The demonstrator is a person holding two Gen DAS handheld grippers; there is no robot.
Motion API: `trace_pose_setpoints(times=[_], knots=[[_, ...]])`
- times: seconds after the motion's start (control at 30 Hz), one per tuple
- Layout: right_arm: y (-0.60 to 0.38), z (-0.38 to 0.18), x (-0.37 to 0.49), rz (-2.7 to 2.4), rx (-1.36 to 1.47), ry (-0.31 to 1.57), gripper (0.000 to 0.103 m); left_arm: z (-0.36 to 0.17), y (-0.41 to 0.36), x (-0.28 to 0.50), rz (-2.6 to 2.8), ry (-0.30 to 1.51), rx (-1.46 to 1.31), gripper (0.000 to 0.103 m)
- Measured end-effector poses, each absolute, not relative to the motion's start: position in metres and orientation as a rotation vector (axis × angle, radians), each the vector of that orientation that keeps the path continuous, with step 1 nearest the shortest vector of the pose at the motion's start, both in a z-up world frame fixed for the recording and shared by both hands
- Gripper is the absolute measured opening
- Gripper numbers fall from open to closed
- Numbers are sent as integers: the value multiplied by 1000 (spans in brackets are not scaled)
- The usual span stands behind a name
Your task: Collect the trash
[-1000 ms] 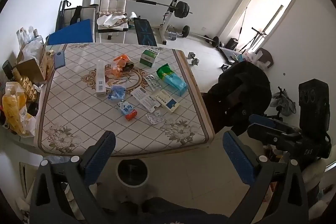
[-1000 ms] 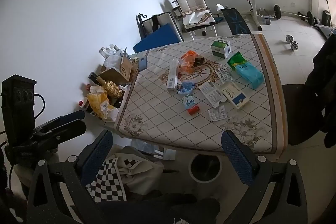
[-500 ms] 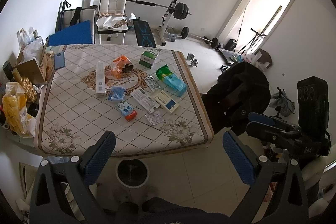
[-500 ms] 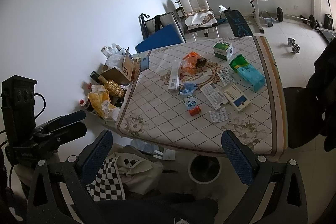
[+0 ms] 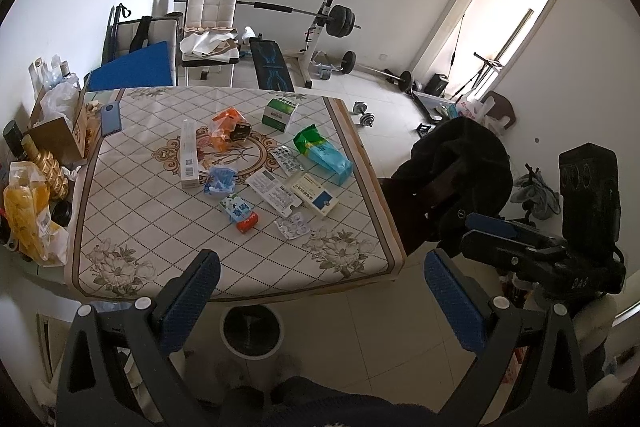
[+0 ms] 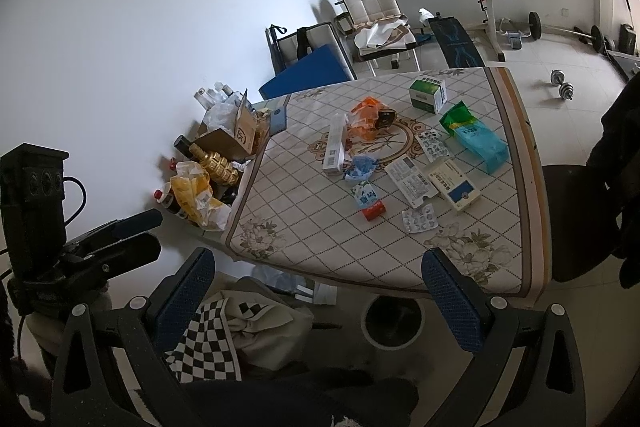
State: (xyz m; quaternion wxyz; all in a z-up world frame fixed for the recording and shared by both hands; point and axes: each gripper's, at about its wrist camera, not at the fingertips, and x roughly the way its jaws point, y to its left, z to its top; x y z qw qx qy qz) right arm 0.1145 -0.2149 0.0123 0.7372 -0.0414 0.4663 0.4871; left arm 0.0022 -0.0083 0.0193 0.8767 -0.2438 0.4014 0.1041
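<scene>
— Trash (image 5: 266, 167) covers the middle of the table (image 5: 120, 227): where exactly does each piece lie?

— A long white box (image 5: 189, 153) lies toward the left edge, with an orange bag (image 5: 225, 125) and a small dark box (image 5: 240, 132) beside it near the centre. A green-and-white box (image 5: 281, 114) sits closest to the far edge. A green and blue pouch (image 5: 323, 154) lies by the right edge, with a blister strip (image 5: 289, 159) just beside it.

— And nearer the front edge?

— A crumpled blue wrapper (image 5: 219, 179), a blue-and-red packet (image 5: 239, 213), a flat printed card (image 5: 274, 193), a white box with a blue patch (image 5: 315, 194), and a blister pack of pills (image 5: 293, 227) closest to the front.

— Where is the bin?

— A round white bin (image 5: 251, 331) stands on the floor just below the table's front edge; in the right wrist view it (image 6: 393, 321) shows under the same edge.

— How are the claws?

— The left gripper (image 5: 320, 297) is spread wide with nothing between its blue pads (image 5: 191, 301), held off the table over the front edge. The right gripper (image 6: 320, 297) is likewise wide apart and empty, its pads (image 6: 452, 307) also short of the table. Neither touches any trash.

— Anything beside the table?

— A cardboard box (image 6: 236, 135), a gold bottle (image 6: 216, 163) and a yellow bag (image 6: 198, 201) crowd the floor off the left edge, and a checkered cloth (image 6: 216, 339) lies below the front left corner.
</scene>
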Motion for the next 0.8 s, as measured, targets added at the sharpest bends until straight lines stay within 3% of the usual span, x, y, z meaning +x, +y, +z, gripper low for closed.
trace_pose_setpoints(times=[0.8], knots=[[-205, 13, 112, 1085, -94, 1029, 103, 15, -9, 4, 206, 835, -514, 103]])
